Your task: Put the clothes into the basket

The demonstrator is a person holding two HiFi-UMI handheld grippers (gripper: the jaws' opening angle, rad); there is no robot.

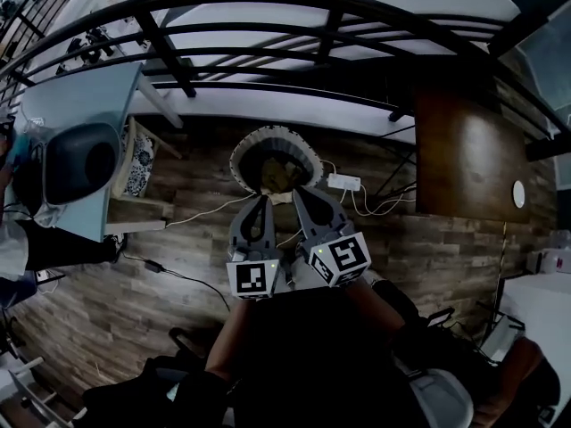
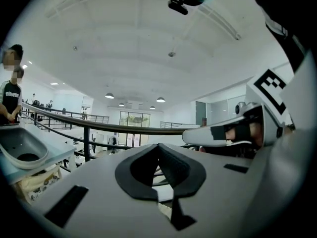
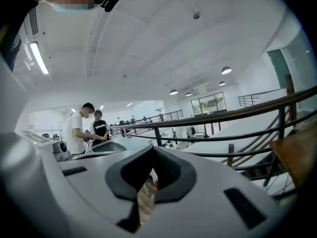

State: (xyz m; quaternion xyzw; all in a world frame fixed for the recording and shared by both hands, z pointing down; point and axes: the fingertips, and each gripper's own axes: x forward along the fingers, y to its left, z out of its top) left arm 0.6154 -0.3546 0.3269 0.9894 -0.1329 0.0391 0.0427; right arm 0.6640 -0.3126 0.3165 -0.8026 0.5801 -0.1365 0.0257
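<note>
A round white laundry basket [image 1: 243, 150] stands on the wooden floor straight below me, with beige clothes [image 1: 278, 175] lying in it. My two grippers hang side by side above its near rim, pointing roughly level. The left gripper [image 1: 260, 201] [image 2: 159, 147] has its jaws closed together with nothing between them. The right gripper [image 1: 300, 196] [image 3: 152, 148] is likewise shut and empty; only beige cloth far below shows through the slit behind its tips. In the left gripper view, the right gripper's body [image 2: 233, 133] shows close at the right.
A black railing [image 1: 268, 25] curves across behind the basket. A light-blue table with a dark tub [image 1: 80, 159] stands at the left, a wooden stool [image 1: 134, 172] beside it. A white power strip [image 1: 343, 183] with cables lies right of the basket. Two people [image 3: 84, 128] stand at a far table.
</note>
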